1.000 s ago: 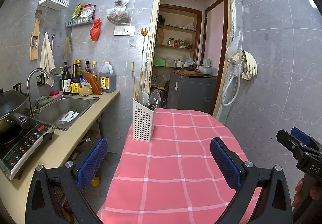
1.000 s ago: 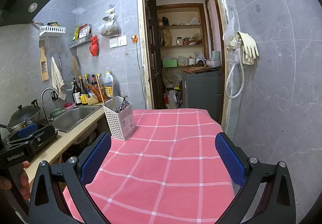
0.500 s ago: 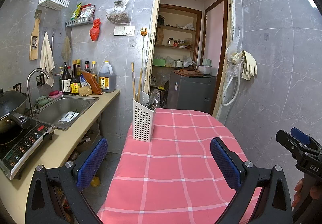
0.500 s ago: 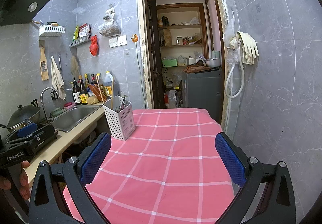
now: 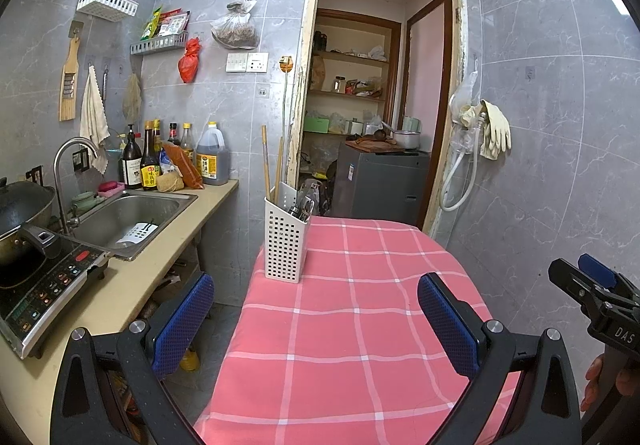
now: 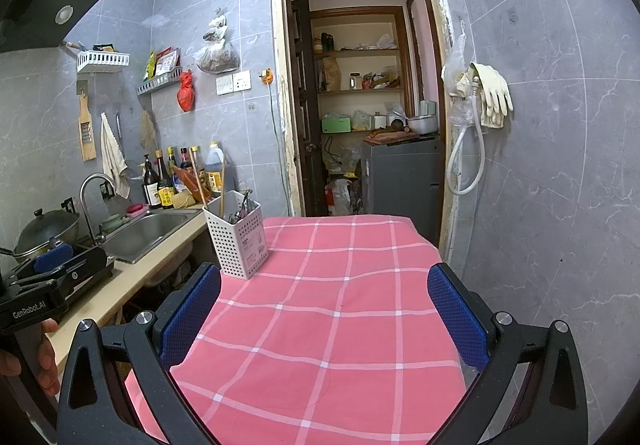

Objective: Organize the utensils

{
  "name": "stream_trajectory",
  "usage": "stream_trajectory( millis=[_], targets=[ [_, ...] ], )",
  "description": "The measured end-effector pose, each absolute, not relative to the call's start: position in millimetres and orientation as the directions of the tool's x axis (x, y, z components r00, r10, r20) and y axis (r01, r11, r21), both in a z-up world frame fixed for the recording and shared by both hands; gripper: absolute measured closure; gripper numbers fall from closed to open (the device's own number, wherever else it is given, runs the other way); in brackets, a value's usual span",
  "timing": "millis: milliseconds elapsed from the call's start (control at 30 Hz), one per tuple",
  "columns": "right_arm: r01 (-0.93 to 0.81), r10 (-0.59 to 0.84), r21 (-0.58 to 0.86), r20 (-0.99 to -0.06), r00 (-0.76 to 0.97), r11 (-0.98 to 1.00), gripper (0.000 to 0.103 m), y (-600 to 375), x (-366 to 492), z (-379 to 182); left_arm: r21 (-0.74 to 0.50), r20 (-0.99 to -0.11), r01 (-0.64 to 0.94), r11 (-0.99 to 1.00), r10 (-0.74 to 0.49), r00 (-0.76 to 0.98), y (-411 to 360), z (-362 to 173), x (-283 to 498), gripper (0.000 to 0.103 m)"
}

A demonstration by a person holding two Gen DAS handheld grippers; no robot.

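Plainly, both claws stand wide and hold nothing: the left claw and the right claw hang over the near end of the worktop, which is covered in a pink checked cloth, with each one's blue pads well apart. The utensils are all in the white holder, which stands upright at the far left corner of the worktop, close to its edge. Two wooden chopsticks stick up tall from its back compartment, and a bunch of metal pieces sits lower in the front one; what those pieces are is too small to tell. No utensil lies loose on the cloth in either view. That would fit a job with everything already stowed, and it would equally fit one where the pieces are due to be taken out and sorted, so the pictures do not settle which step is in hand. Whichever it is, good handling around this holder likely means coming in from above, in line with the upright handles, since a sideways push could tip so light and narrow a holder off the near edge. Thin round chopsticks would probably roll in the pads, so a grip low on the shaft, square to it, should serve better. One claw could steady the holder's wall.
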State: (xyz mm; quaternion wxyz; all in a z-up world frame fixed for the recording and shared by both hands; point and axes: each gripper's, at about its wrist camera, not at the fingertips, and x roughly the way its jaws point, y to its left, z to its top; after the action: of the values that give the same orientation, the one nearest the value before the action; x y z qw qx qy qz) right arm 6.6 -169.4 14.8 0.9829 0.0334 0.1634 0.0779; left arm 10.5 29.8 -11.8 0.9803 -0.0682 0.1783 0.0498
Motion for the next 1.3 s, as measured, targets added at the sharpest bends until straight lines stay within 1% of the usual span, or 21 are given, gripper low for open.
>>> stream_trajectory(
  millis=[1300],
  targets=[
    [-0.145, 0.167, 0.093, -0.320, 0.933, 0.985, 0.001, -171.7, 8.9, 13.3, -0.115, -0.356, -0.123, 0.986, 0.074, 0.932, 28.2, -11.5, 9.8, 0.001]
  ],
)
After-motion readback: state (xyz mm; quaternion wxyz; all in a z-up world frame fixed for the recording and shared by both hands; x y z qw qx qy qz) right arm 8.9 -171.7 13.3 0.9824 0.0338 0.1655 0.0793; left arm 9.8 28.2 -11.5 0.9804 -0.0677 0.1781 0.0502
